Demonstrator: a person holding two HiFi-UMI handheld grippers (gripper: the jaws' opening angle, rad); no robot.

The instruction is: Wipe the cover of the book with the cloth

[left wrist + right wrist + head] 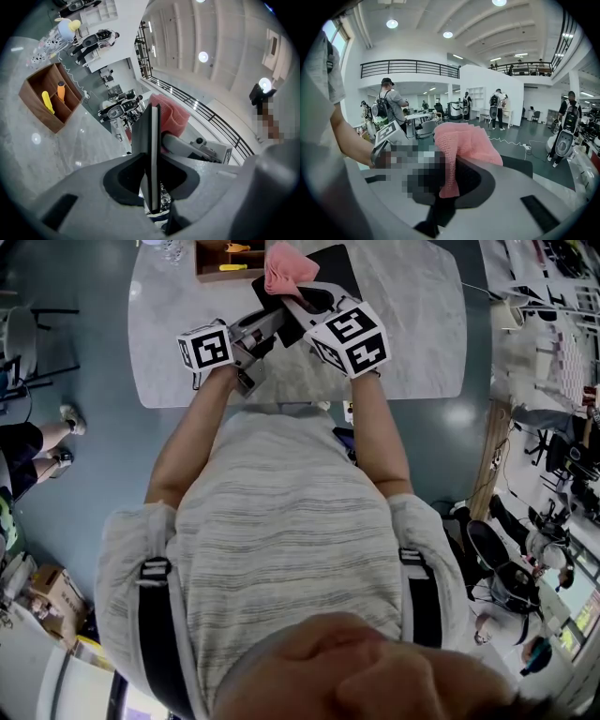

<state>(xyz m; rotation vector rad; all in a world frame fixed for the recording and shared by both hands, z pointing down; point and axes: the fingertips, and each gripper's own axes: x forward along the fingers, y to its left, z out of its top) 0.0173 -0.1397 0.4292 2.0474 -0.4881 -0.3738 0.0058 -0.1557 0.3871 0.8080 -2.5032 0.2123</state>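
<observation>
over the pale marble table (412, 334), the thin black hardcover book (151, 140) lies roughly level, its long axis pointing away from the person. the left gripper (151, 183) has its jaws clamped narrow on the book's near edge. the right gripper (449, 185) pinches the pink knitted cloth (464, 140), which rests against the cover facing the ceiling.

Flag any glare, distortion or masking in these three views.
Head view: even light, a lamp reflection on the floor, soft at the bottom. Left gripper view: fisheye bends the railing, ceiling lamps flare, the book sharp, mosaic patch at right. Right gripper view: dark corners, mosaic patch beside the cloth.
</observation>
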